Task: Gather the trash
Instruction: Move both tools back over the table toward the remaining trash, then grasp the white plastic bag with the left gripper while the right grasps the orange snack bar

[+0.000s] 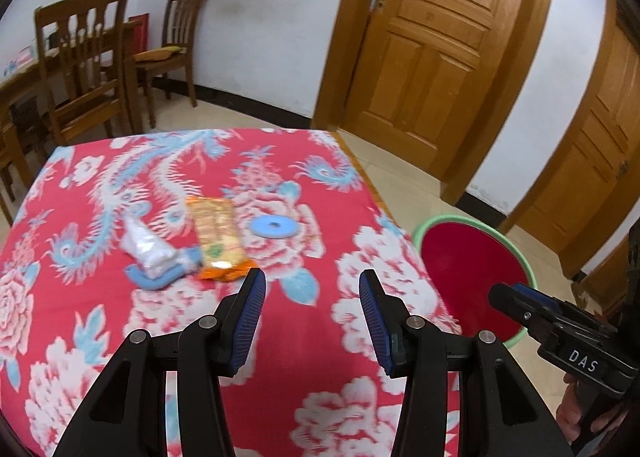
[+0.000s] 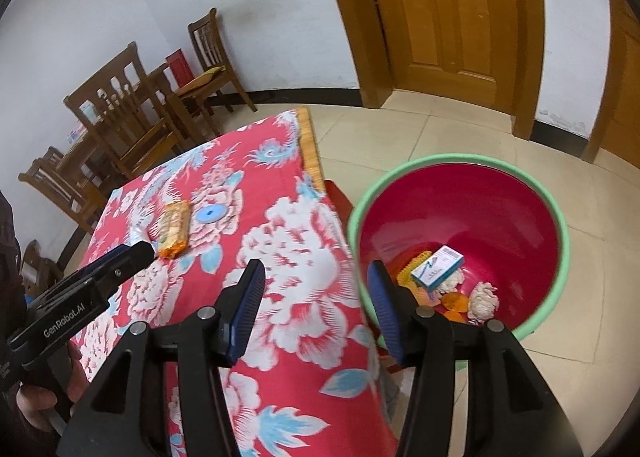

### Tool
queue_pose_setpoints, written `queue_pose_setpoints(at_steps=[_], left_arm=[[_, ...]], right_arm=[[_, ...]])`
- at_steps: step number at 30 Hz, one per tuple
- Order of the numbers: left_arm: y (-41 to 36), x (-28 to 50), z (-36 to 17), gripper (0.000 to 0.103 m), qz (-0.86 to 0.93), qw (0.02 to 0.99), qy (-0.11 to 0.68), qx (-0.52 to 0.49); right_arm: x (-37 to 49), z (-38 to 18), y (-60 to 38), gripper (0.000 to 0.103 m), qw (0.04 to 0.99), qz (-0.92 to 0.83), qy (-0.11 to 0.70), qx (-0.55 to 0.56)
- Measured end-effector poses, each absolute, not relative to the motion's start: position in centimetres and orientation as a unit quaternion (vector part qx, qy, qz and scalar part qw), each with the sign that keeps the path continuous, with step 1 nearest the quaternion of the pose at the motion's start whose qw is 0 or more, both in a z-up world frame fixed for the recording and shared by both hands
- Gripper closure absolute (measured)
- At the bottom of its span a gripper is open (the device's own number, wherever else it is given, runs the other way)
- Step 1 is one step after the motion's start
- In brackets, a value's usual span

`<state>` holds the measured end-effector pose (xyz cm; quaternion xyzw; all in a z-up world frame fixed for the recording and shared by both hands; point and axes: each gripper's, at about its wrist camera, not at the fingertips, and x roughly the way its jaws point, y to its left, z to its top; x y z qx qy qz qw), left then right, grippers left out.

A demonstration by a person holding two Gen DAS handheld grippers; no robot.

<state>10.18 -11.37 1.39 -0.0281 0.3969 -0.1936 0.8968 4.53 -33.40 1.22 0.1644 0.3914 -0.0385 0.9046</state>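
A: Table trash? 
B: Orange snack wrapper (image 1: 218, 239) flat, centre; clear plastic bag (image 1: 146, 249) just beside, at its 9 o'clock.
A: Bin? 
B: Red bucket (image 2: 560, 241), green rim, upright on floor; holds blue-white box (image 2: 438, 267), crumpled tissue (image 2: 484, 301).

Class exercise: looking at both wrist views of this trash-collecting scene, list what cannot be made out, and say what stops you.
- Print on the orange snack wrapper: blurred, left wrist view.
- Contents of the crumpled clear plastic bag: blurred, left wrist view.
- Trash under the blue-and-white carton in the red green-rimmed basin: covered by the carton and the right gripper finger.
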Motion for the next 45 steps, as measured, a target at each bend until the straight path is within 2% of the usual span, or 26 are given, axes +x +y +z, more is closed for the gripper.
queue_pose_setpoints(at_steps=[19, 39, 42, 44, 45], left_arm=[[-2.6, 14.1, 0.2, 0.053, -0.091, 0.907, 0.406, -0.059], [-1.8, 20.7, -4.1, 0.053, -0.076, 0.882, 0.461, -0.064], [-2.0, 20.8, -4.3, 0.059, -0.078, 0.881, 0.462, -0.068], [-2.0, 20.7, -4.2, 0.07, -0.08, 0.883, 0.458, -0.067], [-2.0, 20.7, -4.1, 0.071, -0.081, 0.883, 0.458, -0.069]], right_arm=[[10.1, 1.1, -26.8, 0.048, 0.903, 0.026, 0.406, 0.139], [13.4, -1.0, -25.1, 0.048, 0.889, 0.037, 0.435, 0.141], [13.7, -1.1, -24.8, 0.048, 0.888, 0.039, 0.436, 0.139], [13.9, -1.1, -24.6, 0.048, 0.888, 0.04, 0.436, 0.137], [14.0, -1.1, -24.5, 0.048, 0.888, 0.041, 0.437, 0.136]])
